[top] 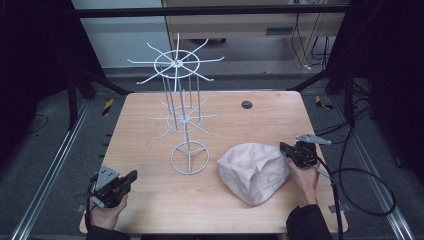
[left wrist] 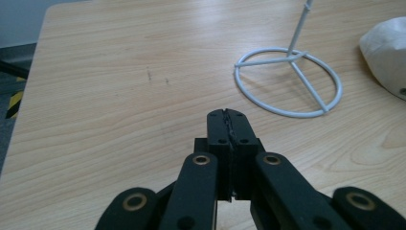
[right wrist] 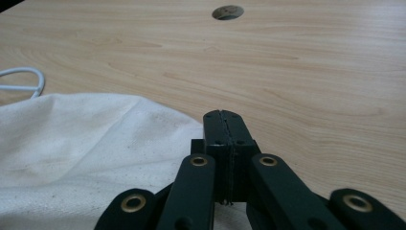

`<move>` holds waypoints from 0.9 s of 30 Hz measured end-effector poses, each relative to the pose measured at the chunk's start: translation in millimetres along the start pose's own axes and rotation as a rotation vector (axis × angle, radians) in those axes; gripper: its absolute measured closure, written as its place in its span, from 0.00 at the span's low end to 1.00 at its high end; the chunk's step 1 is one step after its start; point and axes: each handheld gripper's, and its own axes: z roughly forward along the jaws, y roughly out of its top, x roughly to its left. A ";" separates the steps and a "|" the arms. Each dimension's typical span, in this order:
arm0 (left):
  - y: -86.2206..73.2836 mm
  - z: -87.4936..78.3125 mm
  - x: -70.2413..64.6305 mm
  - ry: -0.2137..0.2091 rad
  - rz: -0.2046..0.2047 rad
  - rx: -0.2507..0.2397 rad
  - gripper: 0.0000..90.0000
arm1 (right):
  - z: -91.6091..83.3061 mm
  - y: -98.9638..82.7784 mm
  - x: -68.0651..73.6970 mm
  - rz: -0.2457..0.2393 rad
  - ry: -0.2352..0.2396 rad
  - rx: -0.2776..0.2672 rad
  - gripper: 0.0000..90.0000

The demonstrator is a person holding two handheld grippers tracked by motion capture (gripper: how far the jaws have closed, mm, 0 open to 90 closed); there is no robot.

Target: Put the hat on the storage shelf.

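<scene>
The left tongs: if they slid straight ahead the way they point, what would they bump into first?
Probably nothing soon. The left tongs, shut, point over bare table. The wire rack's ring base sits off to the right of that line, so they'd likely pass beside it, though depth is hard to judge.

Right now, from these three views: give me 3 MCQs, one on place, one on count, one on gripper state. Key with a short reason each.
1. Where does the cloth bag lie relative to the wire rack's ring base?
A. To its right, near the right gripper
B. Hung on the rack's top arms
C. At the far edge by the table hole

2. How many tiers of radiating arms does the wire rack carry?
A. One
B. Two
C. Four

3. How do the left gripper's jaws stand?
A. Wide open
B. Shut on the bag
C. Shut, with nothing between them

Key: 1 A, the high view puts the bag right of the base, beside the right gripper. 2 B, an upper and a lower tier show. 3 C, the left gripper view shows the jaws pressed together above bare table.
</scene>
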 end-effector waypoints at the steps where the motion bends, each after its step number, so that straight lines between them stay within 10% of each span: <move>1: -0.3 0.4 1.6 0.006 -0.004 0.004 0.99 | 0.7 -0.4 0.1 -0.008 0.005 0.006 1.00; 27: -2.5 -0.9 12.7 0.041 -0.004 0.021 0.98 | -55.0 -25.3 17.1 -0.155 0.038 0.172 1.00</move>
